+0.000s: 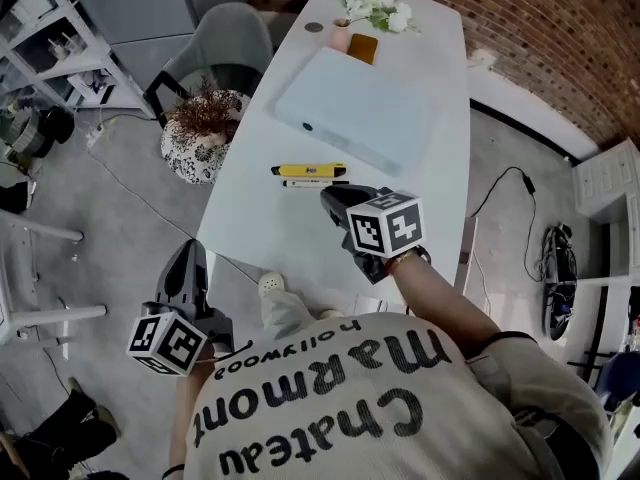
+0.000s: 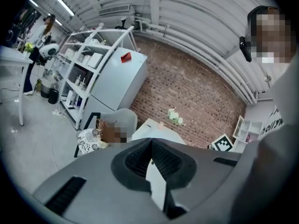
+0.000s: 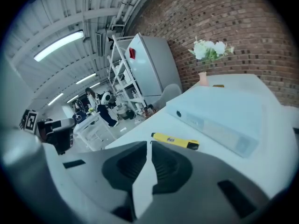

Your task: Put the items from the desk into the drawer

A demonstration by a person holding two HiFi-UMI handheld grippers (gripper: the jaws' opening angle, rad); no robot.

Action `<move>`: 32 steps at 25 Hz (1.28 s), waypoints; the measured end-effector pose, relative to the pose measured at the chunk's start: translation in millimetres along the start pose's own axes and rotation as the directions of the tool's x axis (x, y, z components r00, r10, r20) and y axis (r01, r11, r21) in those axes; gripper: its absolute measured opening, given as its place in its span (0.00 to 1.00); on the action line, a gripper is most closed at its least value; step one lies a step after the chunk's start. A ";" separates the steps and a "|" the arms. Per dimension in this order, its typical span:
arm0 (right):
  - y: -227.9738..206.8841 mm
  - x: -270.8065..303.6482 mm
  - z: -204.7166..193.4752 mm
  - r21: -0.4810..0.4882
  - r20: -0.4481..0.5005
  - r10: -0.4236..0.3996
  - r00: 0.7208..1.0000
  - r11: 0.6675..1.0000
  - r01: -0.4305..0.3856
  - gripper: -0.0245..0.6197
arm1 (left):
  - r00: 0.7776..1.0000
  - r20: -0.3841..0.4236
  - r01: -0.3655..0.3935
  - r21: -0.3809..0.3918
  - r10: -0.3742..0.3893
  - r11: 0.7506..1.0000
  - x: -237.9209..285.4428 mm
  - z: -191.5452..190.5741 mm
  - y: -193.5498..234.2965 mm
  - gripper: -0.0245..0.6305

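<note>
Right: right hand-held gripper [image 3: 148,144], jaws a crack apart, nothing between them, over the surface [image 1: 300,243], just short of the yellow marker [image 1: 310,170].
Left: left hand-held gripper [image 2: 151,141], jaws together, empty, beyond the surface's left edge.
Items: yellow marker and thin white pen [image 1: 316,182] side by side near that left edge.

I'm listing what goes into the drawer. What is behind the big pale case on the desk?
Behind the pale case stand a pink vase of white flowers, an amber-brown item and a small dark disc. Anything under the case is covered.

Brick wall [image 1: 530,28], grey floor [image 1: 120,233], white shelving [image 1: 62,53]
</note>
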State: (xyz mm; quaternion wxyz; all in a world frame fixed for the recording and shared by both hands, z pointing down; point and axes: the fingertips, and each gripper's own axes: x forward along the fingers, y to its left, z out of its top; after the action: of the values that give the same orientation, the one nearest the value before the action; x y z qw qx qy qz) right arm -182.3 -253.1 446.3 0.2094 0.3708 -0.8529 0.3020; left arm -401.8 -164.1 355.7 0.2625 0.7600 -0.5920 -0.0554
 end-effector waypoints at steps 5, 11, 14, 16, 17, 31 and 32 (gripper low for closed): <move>-2.0 29.3 11.5 0.001 -0.064 -0.040 0.997 0.999 0.040 0.17 | 0.997 -0.069 0.043 0.001 -0.043 0.999 41.3 25.3 28.4 0.03; -6.3 65.5 24.5 -0.068 -0.154 -0.103 0.983 0.993 0.093 0.28 | 0.986 -0.099 0.133 0.015 -0.131 0.991 90.4 50.3 61.1 0.03; -10.7 82.5 28.7 -0.117 -0.185 -0.144 0.972 0.985 0.124 0.30 | 0.978 -0.132 0.163 0.020 -0.159 0.986 106.9 56.8 74.2 0.03; -14.6 91.7 32.3 -0.146 -0.200 -0.168 0.965 0.979 0.141 0.31 | 0.974 -0.142 0.184 0.026 -0.178 0.983 115.8 62.3 81.7 0.03; -17.0 95.8 33.7 -0.165 -0.212 -0.183 0.960 0.975 0.149 0.32 | 0.971 -0.146 0.194 0.027 -0.188 0.981 120.1 64.7 85.8 0.03; -25.6 128.8 6.1 -0.362 -0.467 -0.259 0.846 0.928 0.085 0.35 | 0.952 -0.203 0.230 -0.015 -0.229 0.973 146.9 63.5 142.2 0.03; -24.7 129.0 3.0 -0.363 -0.480 -0.259 0.838 0.928 0.079 0.35 | 0.952 -0.203 0.231 -0.019 -0.230 0.973 147.7 63.2 144.5 0.03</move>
State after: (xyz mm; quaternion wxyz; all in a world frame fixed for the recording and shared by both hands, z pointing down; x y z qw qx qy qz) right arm -246.2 -333.8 527.9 0.5170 0.3098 -0.7658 0.2242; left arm -509.3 -345.7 402.2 0.3117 0.8262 -0.4693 -0.0058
